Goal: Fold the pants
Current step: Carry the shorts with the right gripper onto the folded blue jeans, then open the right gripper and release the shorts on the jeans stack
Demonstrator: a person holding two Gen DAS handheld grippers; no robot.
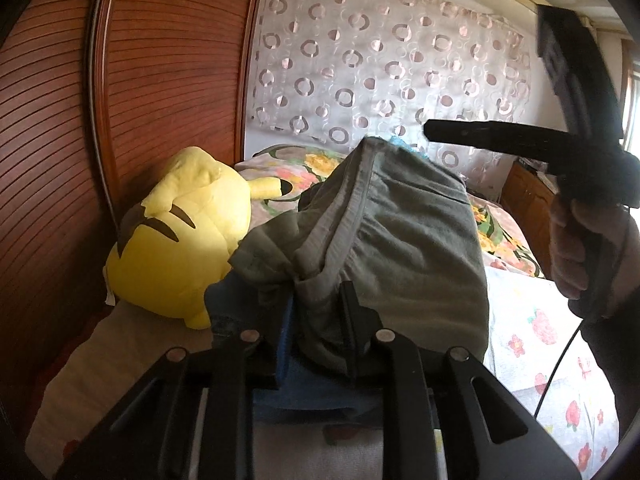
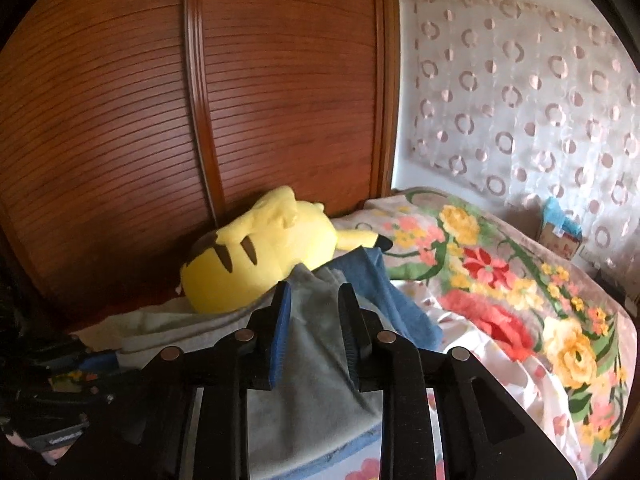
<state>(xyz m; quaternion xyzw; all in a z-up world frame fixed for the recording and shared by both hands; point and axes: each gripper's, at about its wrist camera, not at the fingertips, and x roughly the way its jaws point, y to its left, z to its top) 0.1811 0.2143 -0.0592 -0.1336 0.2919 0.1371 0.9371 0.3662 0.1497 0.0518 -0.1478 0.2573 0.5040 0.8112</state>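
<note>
**Pants bunched between the claws on the bed**

Black finger mounts fill the bottom of both views and cut off whatever lies right under them. Left gripper (image 1: 320,312): its jaws stand a little apart with a thick bunch of the olive-grey pants (image 1: 384,240) between them; the right finger lies against the cloth, but the blue pad on the left is half buried in folds, so I cannot tell whether it still pinches. From this camera the raised heap of pants blocks most of the bed behind it.

Right gripper (image 2: 314,320): jaws a little spread, grey pants cloth lying between and beneath the fingers, which do not press on it. A blue garment (image 2: 396,300) pokes out from under the pants on the right side; how far it runs underneath is hidden.

Around them: a yellow plush toy (image 2: 256,256) lying against the slatted wooden wardrobe door (image 2: 280,80), a flowered blanket (image 2: 500,280), and a sheer curtain with ring patterns (image 2: 520,100). In the left view a hand (image 1: 580,248) holds the other gripper's handle, blurred.
</note>
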